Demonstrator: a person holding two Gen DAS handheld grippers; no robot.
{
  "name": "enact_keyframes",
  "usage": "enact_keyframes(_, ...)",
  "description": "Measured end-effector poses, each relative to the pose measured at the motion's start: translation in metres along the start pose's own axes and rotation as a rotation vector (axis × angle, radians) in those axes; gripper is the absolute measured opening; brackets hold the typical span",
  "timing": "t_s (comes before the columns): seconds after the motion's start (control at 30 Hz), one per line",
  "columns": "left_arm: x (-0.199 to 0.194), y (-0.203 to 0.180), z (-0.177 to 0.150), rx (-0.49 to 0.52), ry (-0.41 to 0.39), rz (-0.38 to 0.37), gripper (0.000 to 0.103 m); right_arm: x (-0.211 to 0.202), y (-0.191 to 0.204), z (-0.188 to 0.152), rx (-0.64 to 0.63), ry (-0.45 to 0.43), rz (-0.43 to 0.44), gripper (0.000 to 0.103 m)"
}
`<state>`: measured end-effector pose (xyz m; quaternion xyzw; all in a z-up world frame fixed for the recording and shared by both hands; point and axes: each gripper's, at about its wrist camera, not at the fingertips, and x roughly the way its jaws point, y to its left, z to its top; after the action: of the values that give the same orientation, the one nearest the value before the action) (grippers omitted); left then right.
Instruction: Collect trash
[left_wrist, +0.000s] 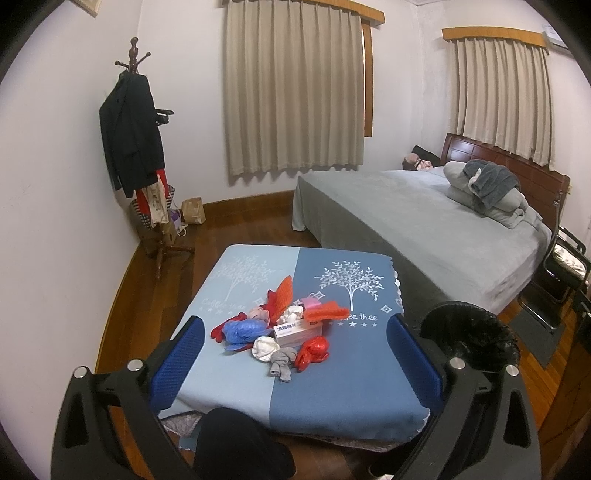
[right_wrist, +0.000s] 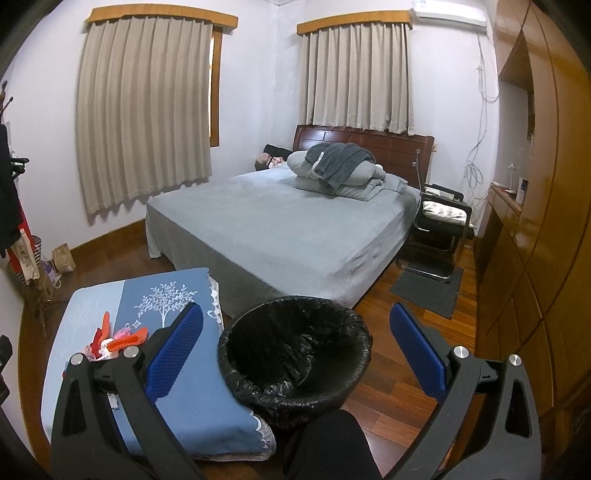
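Note:
A heap of trash (left_wrist: 275, 328) lies on the low table with the blue tree-print cloth (left_wrist: 332, 380): a small carton (left_wrist: 297, 332), white crumpled tissues (left_wrist: 265, 347), a blue bag (left_wrist: 242, 330), red (left_wrist: 313, 353) and orange (left_wrist: 327, 312) wrappers. My left gripper (left_wrist: 295, 365) is open and empty, above the table's near side, short of the heap. A bin with a black liner (right_wrist: 295, 354) stands on the floor right of the table; its rim also shows in the left wrist view (left_wrist: 469, 332). My right gripper (right_wrist: 295, 350) is open and empty above the bin. Part of the heap shows in the right wrist view (right_wrist: 114, 339).
A bed with grey cover (right_wrist: 280, 229) stands behind table and bin, folded bedding (right_wrist: 340, 170) at its head. A coat rack with dark jacket (left_wrist: 133, 136) is in the left corner. A black chair (right_wrist: 439, 225), a floor mat (right_wrist: 424, 288) and wooden wardrobes (right_wrist: 532, 221) are right.

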<state>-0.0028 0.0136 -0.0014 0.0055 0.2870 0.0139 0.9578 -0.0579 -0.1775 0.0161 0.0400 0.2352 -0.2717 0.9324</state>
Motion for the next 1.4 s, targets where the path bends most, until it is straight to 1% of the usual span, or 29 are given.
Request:
enact_keyframes(0.07,0.002,0.000,0.000,0.001,0.006,0.002,0.097,0.002,0.000,-0.005,-0.004,0.003,0.003,0.098)
enact_keyframes(0.17,0.005,0.001,0.000,-0.006,0.020,0.014,0.097,0.005,0.002,-0.005,-0.013,0.013,0.013,0.098)
enact_keyframes(0.27,0.015,0.009,-0.005,-0.010,0.052,0.014,0.097,0.008,0.008,-0.009,-0.031,0.033,0.036,0.098)
enact_keyframes(0.4,0.035,0.027,-0.018,-0.032,0.117,0.021,0.097,0.020,0.022,-0.015,-0.067,0.074,0.082,0.098)
enact_keyframes(0.47,0.049,0.039,-0.028,-0.037,0.154,0.053,0.097,0.027,0.035,-0.019,-0.100,0.095,0.106,0.094)
enact_keyframes(0.5,0.057,0.046,-0.034,-0.038,0.171,0.074,0.097,0.031,0.041,-0.020,-0.113,0.103,0.114,0.090)
enact_keyframes(0.53,0.063,0.052,-0.039,-0.040,0.182,0.083,0.097,0.036,0.050,-0.024,-0.135,0.124,0.132,0.083)
enact_keyframes(0.6,0.076,0.065,-0.047,-0.053,0.211,0.099,0.097,0.048,0.064,-0.029,-0.157,0.173,0.173,0.079)
enact_keyframes(0.73,0.096,0.080,-0.058,-0.073,0.248,0.095,0.097,0.069,0.093,-0.044,-0.201,0.242,0.232,0.071)
enact_keyframes(0.77,0.104,0.083,-0.061,-0.077,0.263,0.086,0.097,0.074,0.102,-0.048,-0.221,0.257,0.247,0.070)
enact_keyframes(0.83,0.116,0.088,-0.065,-0.086,0.293,0.060,0.097,0.086,0.122,-0.058,-0.258,0.296,0.295,0.064)
enact_keyframes(0.87,0.123,0.090,-0.068,-0.089,0.301,0.059,0.097,0.094,0.132,-0.064,-0.275,0.325,0.319,0.062)
enact_keyframes(0.9,0.129,0.092,-0.070,-0.084,0.303,0.068,0.097,0.101,0.140,-0.070,-0.288,0.351,0.337,0.057)
enact_keyframes(0.93,0.136,0.094,-0.071,-0.076,0.306,0.073,0.097,0.113,0.155,-0.078,-0.304,0.396,0.373,0.052)
enact_keyframes(1.0,0.145,0.095,-0.075,-0.063,0.307,0.082,0.097,0.126,0.171,-0.088,-0.313,0.434,0.416,0.048)
enact_keyframes(1.1,0.164,0.098,-0.078,-0.051,0.306,0.074,0.097,0.143,0.196,-0.102,-0.328,0.463,0.468,0.047)
enact_keyframes(1.2,0.182,0.099,-0.082,-0.040,0.314,0.071,0.097,0.156,0.216,-0.111,-0.337,0.461,0.500,0.047)
enact_keyframes(1.4,0.210,0.105,-0.086,-0.029,0.314,0.055,0.097,0.176,0.242,-0.121,-0.331,0.467,0.534,0.047)
